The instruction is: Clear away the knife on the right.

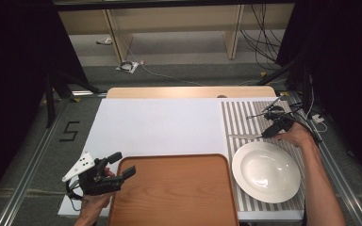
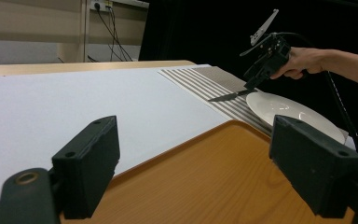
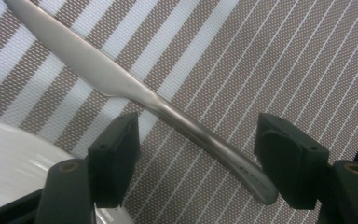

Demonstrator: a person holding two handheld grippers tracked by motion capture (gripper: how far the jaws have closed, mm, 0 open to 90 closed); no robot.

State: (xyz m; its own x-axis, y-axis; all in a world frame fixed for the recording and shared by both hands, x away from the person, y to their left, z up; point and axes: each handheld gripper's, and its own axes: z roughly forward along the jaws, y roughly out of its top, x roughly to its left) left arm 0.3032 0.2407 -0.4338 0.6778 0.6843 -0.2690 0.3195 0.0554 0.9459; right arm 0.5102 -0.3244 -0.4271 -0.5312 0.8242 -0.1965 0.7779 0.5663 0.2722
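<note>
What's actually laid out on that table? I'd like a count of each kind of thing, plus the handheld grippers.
Trays: 1, wooden tray
Plates: 1, white plate
Knives: 1, knife
Mats: 1, striped mat
Grippers: 2, left gripper and right gripper, both with jaws apart
Total: 6

floor marking [image 1: 69,131]: a black "5" on the grey floor left of the table – the one thing you can really read
knife [image 3: 177,119]: tiny stamped lettering near the end of the handle – too small and blurry to make out
</note>
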